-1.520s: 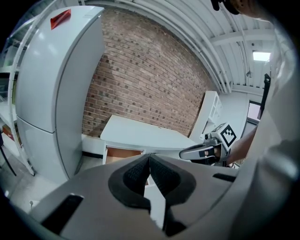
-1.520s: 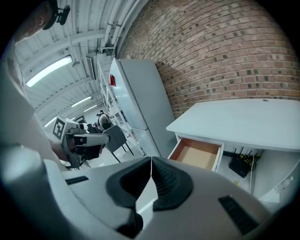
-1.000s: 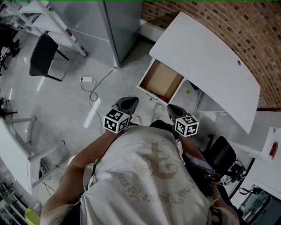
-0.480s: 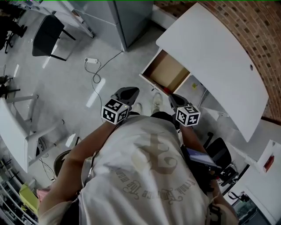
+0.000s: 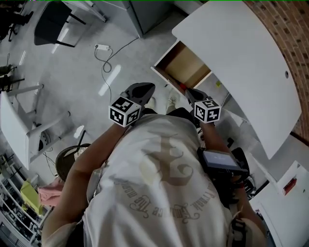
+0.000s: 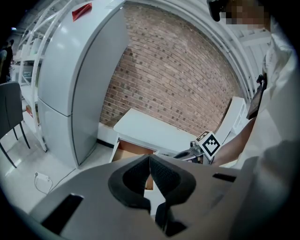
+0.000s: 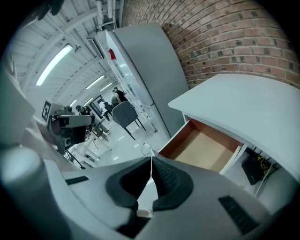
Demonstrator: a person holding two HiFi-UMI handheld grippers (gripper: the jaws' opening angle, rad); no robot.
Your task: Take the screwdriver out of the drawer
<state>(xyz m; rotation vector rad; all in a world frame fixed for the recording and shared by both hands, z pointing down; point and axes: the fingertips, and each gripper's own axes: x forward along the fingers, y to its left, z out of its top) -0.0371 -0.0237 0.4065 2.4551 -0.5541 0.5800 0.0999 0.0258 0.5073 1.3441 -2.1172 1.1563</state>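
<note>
The wooden drawer (image 5: 185, 67) stands pulled out from under the white desk (image 5: 241, 58). Its bare bottom shows in the right gripper view (image 7: 204, 149), with no screwdriver on the visible part. A small red thing (image 5: 182, 87) lies at the drawer's near end; I cannot tell what it is. My left gripper (image 5: 140, 90) hangs above the floor, left of the drawer, its jaws closed with nothing between them (image 6: 150, 157). My right gripper (image 5: 192, 94) is just short of the drawer's near end, also shut and empty (image 7: 151, 162).
A white power strip with its cable (image 5: 102, 47) lies on the floor to the left. A black chair (image 5: 53, 26) and a grey cabinet (image 5: 149, 9) stand further off. A white shelf unit (image 5: 24, 125) and a round stool (image 5: 70, 161) are at my left.
The person has stepped nearer the drawer, so both grippers now sit closer to its near end. Both stay shut and empty.
</note>
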